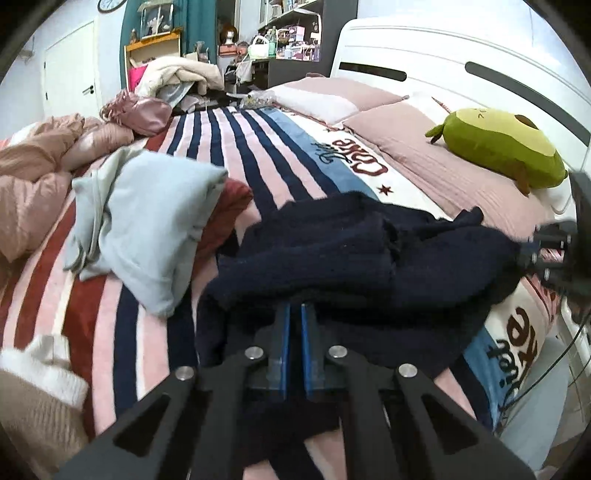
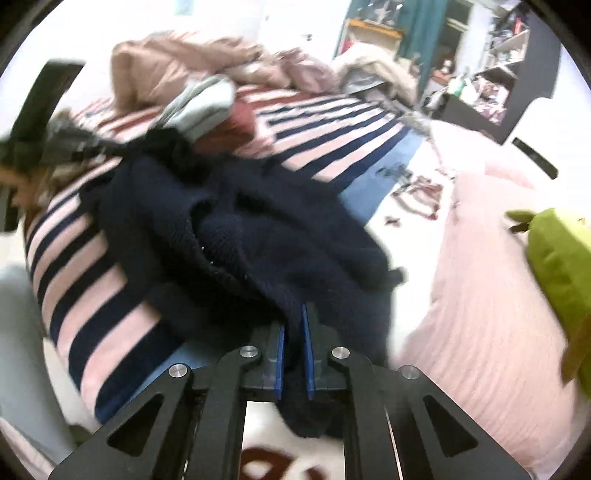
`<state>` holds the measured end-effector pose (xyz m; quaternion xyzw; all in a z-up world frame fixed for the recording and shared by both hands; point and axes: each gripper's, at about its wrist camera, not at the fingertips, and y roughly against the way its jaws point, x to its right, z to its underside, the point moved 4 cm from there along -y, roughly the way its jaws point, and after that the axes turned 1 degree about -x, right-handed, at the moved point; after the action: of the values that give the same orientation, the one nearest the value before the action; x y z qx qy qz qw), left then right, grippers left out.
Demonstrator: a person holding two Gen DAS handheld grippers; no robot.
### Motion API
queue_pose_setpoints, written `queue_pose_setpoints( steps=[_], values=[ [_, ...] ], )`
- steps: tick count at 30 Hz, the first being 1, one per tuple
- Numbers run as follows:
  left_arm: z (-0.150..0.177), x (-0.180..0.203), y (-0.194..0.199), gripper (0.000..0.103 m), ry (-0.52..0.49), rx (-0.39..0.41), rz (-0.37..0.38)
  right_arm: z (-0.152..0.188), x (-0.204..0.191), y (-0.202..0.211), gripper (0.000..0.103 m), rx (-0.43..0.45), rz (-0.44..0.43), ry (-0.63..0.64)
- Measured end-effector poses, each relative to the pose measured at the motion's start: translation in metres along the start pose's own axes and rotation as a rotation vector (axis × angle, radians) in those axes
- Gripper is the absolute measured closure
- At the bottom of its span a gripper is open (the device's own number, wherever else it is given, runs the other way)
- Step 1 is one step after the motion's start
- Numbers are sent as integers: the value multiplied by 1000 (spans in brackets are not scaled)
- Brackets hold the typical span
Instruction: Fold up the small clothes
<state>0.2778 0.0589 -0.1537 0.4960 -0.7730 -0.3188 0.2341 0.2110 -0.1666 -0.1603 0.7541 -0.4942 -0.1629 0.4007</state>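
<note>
A bedroom, seen from two cameras mounted on hand-held grippers. The work surface is a bed covered by a striped blanket [image 1: 236, 147] — pink, navy and red bands, with a blue band and a white panel bearing dark red lettering. A navy knitted garment [image 1: 369, 258] lies bunched in the middle of the blanket.

The left gripper [image 1: 294, 321] has its blue-padded fingers pressed together on the near edge of the navy knit. The right gripper [image 2: 294, 325] pinches a fold of the same garment between its fingers, with fabric hanging down between them; its view is motion-blurred.

Left of the garment sits a pale blue folded cloth [image 1: 147, 221] on top of a dark red cloth [image 1: 232, 206]. Beyond them lies a rumpled tan-pink quilt [image 1: 33, 177]. Toward the head of the bed are pink pillows [image 1: 417, 147] and a green avocado-shaped plush toy [image 1: 498, 144], resting against a white headboard [image 1: 461, 48].

Behind the bed: a white door [image 1: 70, 70], a teal curtain [image 1: 199, 22], and dark cluttered shelves [image 1: 291, 37].
</note>
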Motion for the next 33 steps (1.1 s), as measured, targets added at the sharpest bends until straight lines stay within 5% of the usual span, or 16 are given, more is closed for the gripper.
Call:
queue_pose_setpoints(
  steps=[5, 7, 8, 10, 12, 15, 18, 20, 22, 23, 26, 29, 33],
  values=[
    [-28, -17, -11, 101, 31, 27, -86, -60, 44, -20, 101, 13, 34, -55],
    [-36, -24, -19, 98, 44, 25, -48, -78, 58, -35, 101, 0, 46, -80],
    [-38, -25, -24, 90, 53, 17, 1, -87, 68, -46, 101, -14, 61, -93],
    [-43, -26, -32, 38, 60, 18, 93, -100, 81, -69, 101, -44, 87, -103],
    [-47, -26, -41, 30, 28, 35, 102, -106, 89, -94, 101, -87, 107, -117],
    [-51, -32, -72, 30, 9, -49, 61, -106, 102, -126, 98, -153, 131, -175],
    [-47, -36, -98, 31, 28, -118, 98, -94, 114, -132, 65, -161, 94, -276],
    [-47, -34, -101, 48, 29, -94, 128, -86, 116, -128, 58, -141, 52, -302],
    [-48, -32, -100, 85, 41, -73, 145, -76, 116, -122, 57, -135, 32, -317],
    [-49, -32, -98, 86, 51, -60, 149, -73, 117, -122, 57, -131, 22, -327],
    [-59, -48, -83, 94, 118, 47, 69, -63, 119, -115, 57, -122, -16, -360],
    [-63, -75, -58, 94, 211, 161, -154, -56, 122, -119, 57, -145, -23, -363],
    [-57, -98, -56, 94, 286, 144, -209, -47, 124, -135, 39, -194, -129, -408]
  ],
)
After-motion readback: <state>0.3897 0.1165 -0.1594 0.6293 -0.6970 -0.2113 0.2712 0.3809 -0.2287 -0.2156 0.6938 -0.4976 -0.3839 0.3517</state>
